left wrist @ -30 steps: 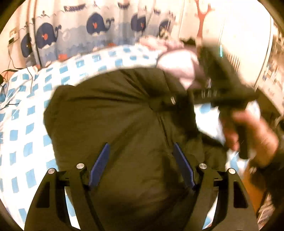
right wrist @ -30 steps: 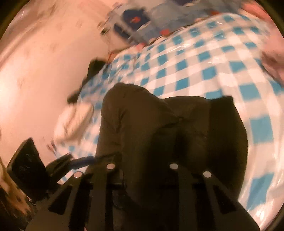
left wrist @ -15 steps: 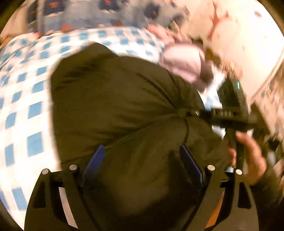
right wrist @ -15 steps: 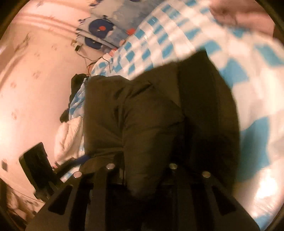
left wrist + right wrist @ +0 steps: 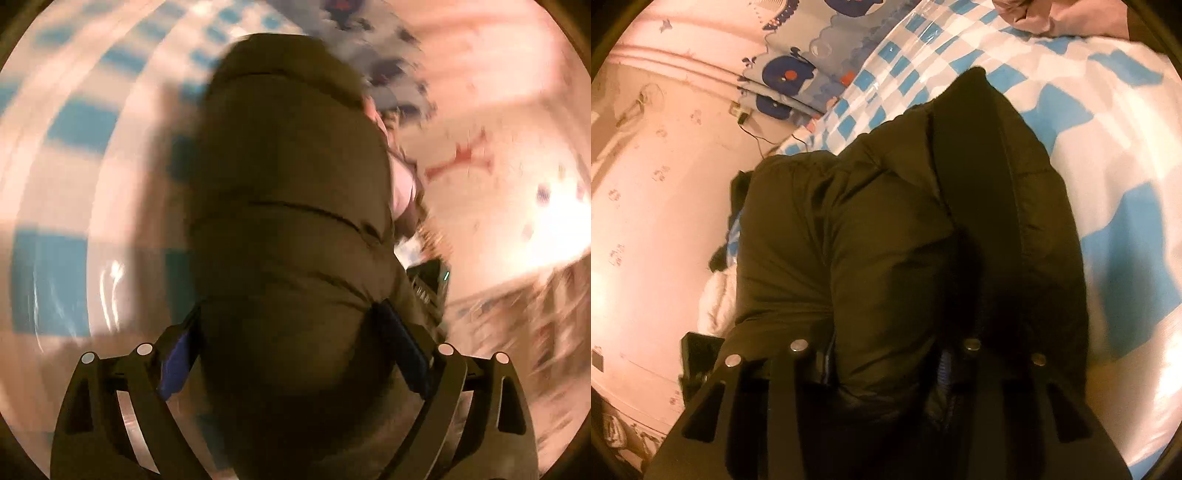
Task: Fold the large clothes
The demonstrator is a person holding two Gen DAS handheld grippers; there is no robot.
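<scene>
I'm watching the left gripper [image 5: 291, 354] opening wide, the dark puffy jacket [image 5: 291, 206] bulging between its blue pads [image 5: 177, 365]. The right gripper [image 5: 886, 354] is opening too, padded fabric filling its gap; grip there unclear. The jacket is lying on the blue-checked sheet [image 5: 1115, 155], whale-print fabric [image 5: 798, 70] beyond.

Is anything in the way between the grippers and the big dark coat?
Nothing visible. The coat already bulges between both sets of jaws, the left gripper and right gripper both opening around it on the checkered cover.
</scene>
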